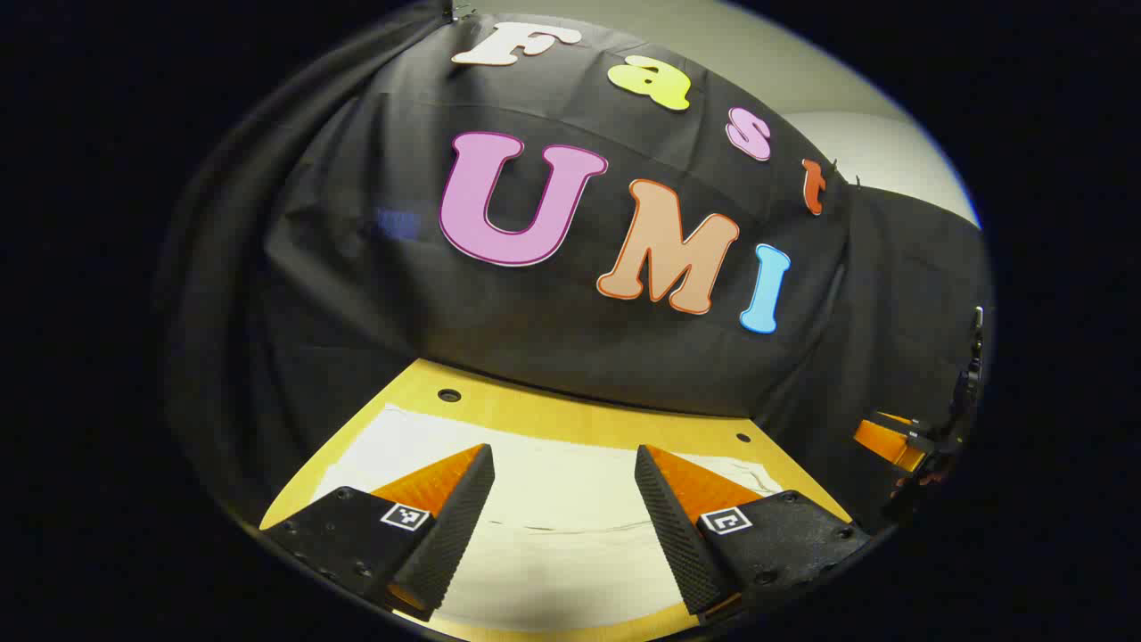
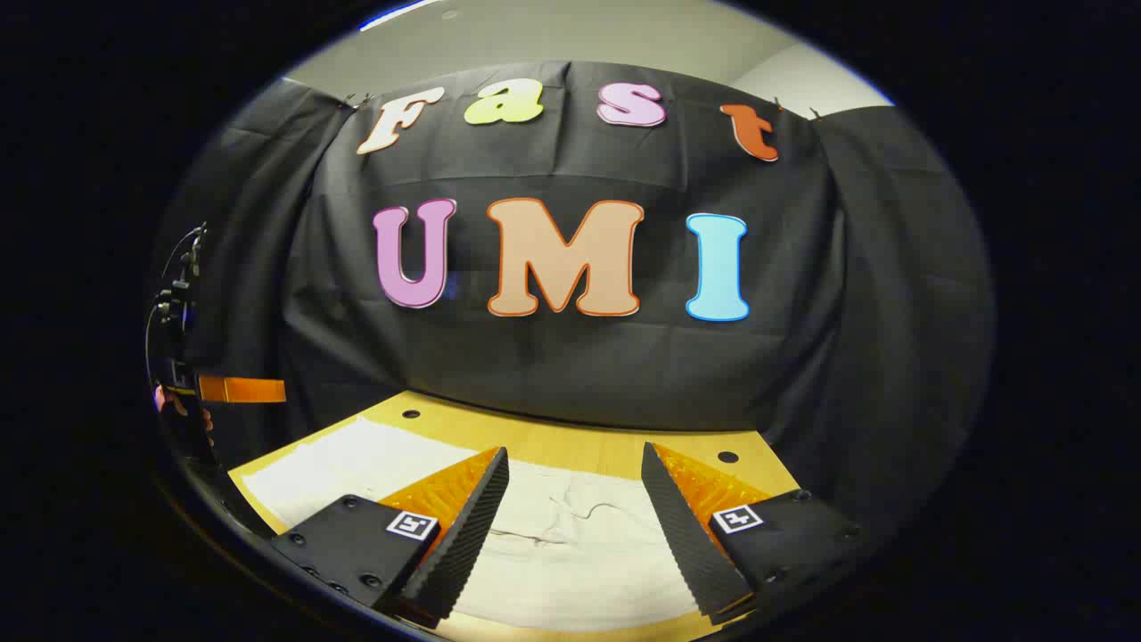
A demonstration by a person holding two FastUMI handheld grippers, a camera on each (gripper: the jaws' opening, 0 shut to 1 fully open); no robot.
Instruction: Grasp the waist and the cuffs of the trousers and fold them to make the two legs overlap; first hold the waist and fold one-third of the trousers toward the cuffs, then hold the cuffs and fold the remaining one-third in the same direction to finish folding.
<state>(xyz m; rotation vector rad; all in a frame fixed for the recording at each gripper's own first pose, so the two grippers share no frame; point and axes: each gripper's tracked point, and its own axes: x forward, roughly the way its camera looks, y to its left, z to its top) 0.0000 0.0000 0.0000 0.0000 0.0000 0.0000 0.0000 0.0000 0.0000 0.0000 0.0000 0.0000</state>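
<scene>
Pale, softly creased cloth trousers lie flat on smooth wooden table | left gripper ridged wedge fingers spread wide above them | right gripper likewise, holding nothing.

Wooden table in a warm yellowish tone — a few small dark holes sit along its far edge. Behind it hangs a black cloth, pretty wrinkled, draped round the back and both sides. Above that there's a plain pale wall — nothing fancy.
</scene>
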